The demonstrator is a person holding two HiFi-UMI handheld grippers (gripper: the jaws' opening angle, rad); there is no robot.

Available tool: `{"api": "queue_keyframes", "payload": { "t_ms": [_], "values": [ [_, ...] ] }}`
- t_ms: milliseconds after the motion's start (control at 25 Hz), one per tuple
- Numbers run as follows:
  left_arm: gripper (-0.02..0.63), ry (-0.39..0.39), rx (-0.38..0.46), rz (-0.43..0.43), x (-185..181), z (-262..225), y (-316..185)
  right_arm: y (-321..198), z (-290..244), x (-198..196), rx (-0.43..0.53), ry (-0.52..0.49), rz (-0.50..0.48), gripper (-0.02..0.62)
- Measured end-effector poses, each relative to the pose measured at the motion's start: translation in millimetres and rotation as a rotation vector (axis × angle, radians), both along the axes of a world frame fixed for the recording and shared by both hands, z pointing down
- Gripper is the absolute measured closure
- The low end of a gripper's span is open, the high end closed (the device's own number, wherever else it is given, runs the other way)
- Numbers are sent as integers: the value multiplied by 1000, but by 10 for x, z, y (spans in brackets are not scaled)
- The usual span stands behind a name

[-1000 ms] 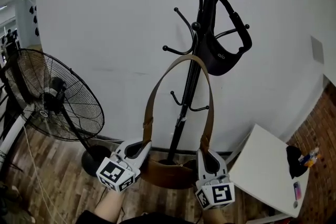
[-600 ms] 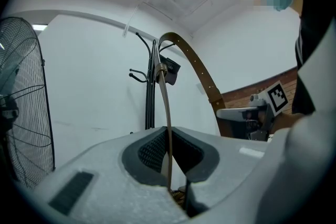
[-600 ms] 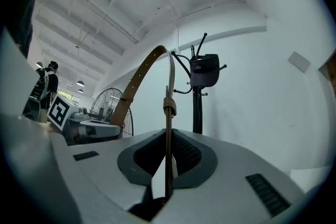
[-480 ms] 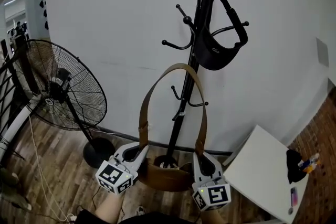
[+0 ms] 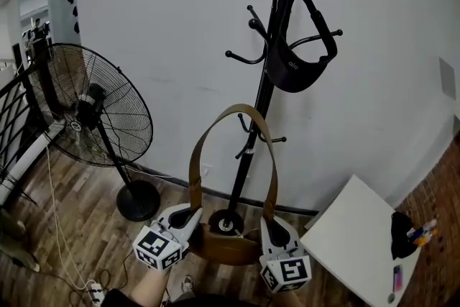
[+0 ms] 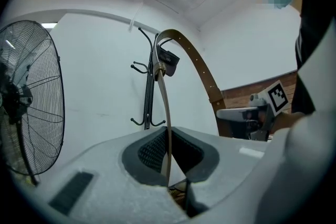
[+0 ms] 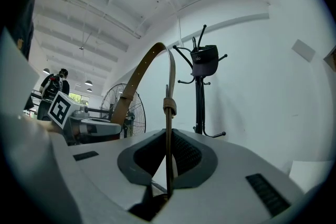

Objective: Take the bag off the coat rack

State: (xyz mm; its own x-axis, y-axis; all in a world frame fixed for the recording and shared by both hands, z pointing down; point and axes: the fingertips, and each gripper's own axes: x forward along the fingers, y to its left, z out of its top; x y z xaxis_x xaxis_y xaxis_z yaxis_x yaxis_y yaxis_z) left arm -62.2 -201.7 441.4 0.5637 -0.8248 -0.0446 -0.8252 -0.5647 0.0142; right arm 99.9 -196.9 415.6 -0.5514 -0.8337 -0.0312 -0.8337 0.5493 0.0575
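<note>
Head view: we've got both ends of the strap [image 5: 233, 108] pinched, left gripper [image 5: 192, 211] on the left leg and right gripper [image 5: 270, 219] on the right. The brown bag [image 5: 226, 244] hangs between them, near us and looking free of the coat rack [image 5: 262, 93] (the black bag [image 5: 296, 68] is up on its hooks, not ours).

Left gripper view: the jaws are pressed together on the strap edge-on. We'd hold that pinch firm and level.

Right gripper view: same squeeze, just below the keeper loop [image 7: 169, 107]. We'd bring both ends away evenly so the bag doesn't tip or catch the rack's base.
</note>
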Motion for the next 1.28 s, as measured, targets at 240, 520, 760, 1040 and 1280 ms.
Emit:
{"api": "queue_keyframes", "payload": {
  "t_ms": [240, 520, 760, 1040, 1280],
  "values": [
    [589, 8, -36, -29, 89, 152, 204, 158, 172, 80, -36, 16, -28, 568],
    [589, 5, -70, -62, 174, 331, 448, 338, 383, 182, -81, 13, -46, 568],
    [589, -1, -97, -75, 291, 472, 665, 543, 568, 236, -124, 16, -69, 568],
    [589, -5, -128, -87, 366, 592, 858, 725, 729, 314, -154, 21, -74, 568],
    [589, -9, -152, -79, 471, 675, 929, 785, 847, 385, -189, 29, -76, 568]
  ]
}}
